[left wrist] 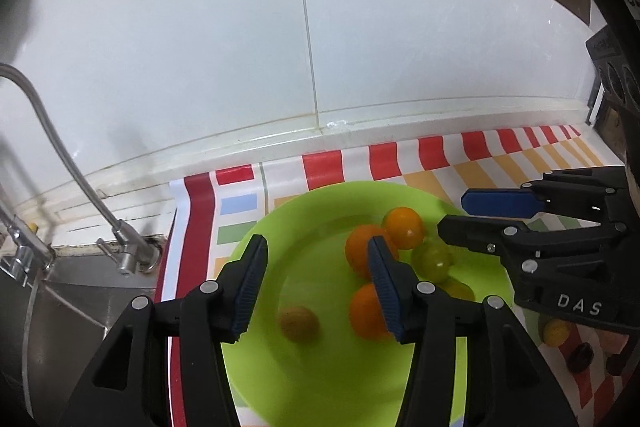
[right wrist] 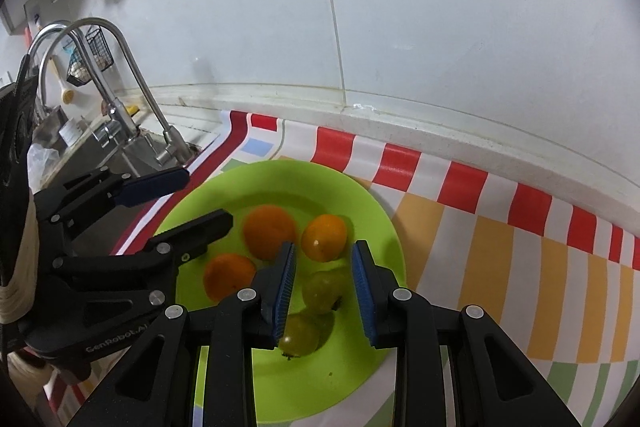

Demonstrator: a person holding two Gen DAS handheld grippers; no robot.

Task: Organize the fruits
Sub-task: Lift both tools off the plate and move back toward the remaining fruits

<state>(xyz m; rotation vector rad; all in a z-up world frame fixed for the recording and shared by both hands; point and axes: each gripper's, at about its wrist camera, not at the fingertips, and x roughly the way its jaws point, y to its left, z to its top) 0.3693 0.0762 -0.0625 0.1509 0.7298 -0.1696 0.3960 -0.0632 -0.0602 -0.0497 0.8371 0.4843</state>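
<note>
From the left wrist, the left gripper [left wrist: 316, 243] hung spread and empty over the near side of the plate [left wrist: 320, 367], with a blurred brown fruit [left wrist: 299, 323] below its gap and three oranges [left wrist: 403, 233] to the right. From the right wrist, the right gripper [right wrist: 325, 247] stood narrowly parted, pinching nothing, above two green fruits [right wrist: 324, 287] on the plate's right.
</note>
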